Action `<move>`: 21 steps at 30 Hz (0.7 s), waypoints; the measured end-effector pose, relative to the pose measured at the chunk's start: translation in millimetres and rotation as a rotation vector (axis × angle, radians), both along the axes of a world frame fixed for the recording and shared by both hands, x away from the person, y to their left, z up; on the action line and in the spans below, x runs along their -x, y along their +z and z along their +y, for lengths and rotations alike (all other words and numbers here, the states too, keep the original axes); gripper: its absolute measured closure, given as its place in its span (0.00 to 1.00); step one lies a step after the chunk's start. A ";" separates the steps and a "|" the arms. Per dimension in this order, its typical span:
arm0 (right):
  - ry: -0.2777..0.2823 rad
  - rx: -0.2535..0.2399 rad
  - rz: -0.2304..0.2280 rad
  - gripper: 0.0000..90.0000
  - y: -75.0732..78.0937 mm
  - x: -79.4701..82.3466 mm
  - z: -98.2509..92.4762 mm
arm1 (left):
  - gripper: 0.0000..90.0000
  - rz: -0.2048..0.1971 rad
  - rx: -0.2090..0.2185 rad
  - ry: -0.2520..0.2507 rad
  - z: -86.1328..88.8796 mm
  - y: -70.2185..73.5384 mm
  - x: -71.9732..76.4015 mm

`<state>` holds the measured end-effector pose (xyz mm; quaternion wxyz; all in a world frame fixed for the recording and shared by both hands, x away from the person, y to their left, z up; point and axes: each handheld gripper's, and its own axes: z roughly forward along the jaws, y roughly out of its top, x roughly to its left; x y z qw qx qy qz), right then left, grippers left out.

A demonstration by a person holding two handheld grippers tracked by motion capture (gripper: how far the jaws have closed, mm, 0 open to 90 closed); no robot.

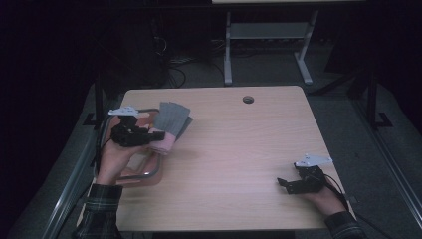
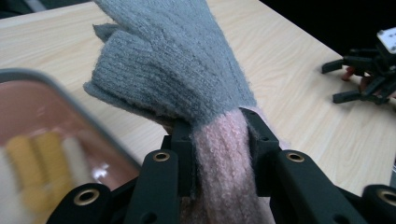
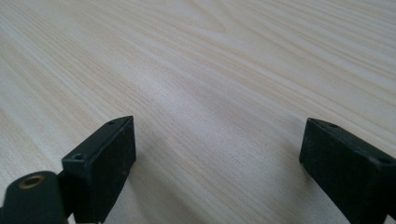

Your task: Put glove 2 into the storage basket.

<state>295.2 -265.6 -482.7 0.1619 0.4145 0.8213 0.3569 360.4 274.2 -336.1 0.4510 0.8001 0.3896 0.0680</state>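
Your left gripper (image 2: 219, 154) is clenched on the glove (image 2: 187, 84): the two black jaws pinch its pink cuff from either side, and the grey part with the fingers fans out just past the jaw tips. In the high view the glove (image 1: 170, 124) sits at the left of the bench (image 1: 239, 164), just right of the left gripper (image 1: 154, 135), partly over the rim of the tray (image 1: 149, 172). Whether it hangs free or brushes the bench, you cannot tell from here.

The glove is knitted and fuzzy, with ribbed grey fingers bunched together and a softer, paler pink cuff squeezed narrow where the jaws bite. The tray has a rounded grey metal rim and a reddish-brown floor; in the left gripper view blurred yellow and white things lie in it. The bench is pale wood grain, smooth, with rounded corners and a small dark hole near its far edge.

Your left hand (image 1: 115, 158) comes in from the lower left, in a plaid sleeve, and holds its gripper roughly level, pointing right. Your right hand (image 1: 326, 196) rests at the right near corner with the right gripper (image 1: 283, 183) low over the bench, pointing left. Its jaws (image 3: 215, 158) stand wide apart, released, with bare wood between them.
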 end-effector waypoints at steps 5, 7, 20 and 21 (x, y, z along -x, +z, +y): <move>-0.002 -0.003 0.002 0.11 0.1 0.1 0.2 | 0.77 0.002 -0.001 0.045 21.1 -1.3 4.8; -0.001 -0.003 0.002 0.11 0.1 0.1 0.2 | 0.77 0.004 -0.006 0.078 34.8 -2.3 8.1; -0.001 -0.002 0.002 0.11 0.1 -0.1 0.5 | 0.77 0.057 -0.042 0.189 68.8 -20.5 7.0; -0.001 -0.002 0.002 0.11 0.2 0.0 0.4 | 0.77 0.068 -0.044 0.192 68.5 -24.3 4.7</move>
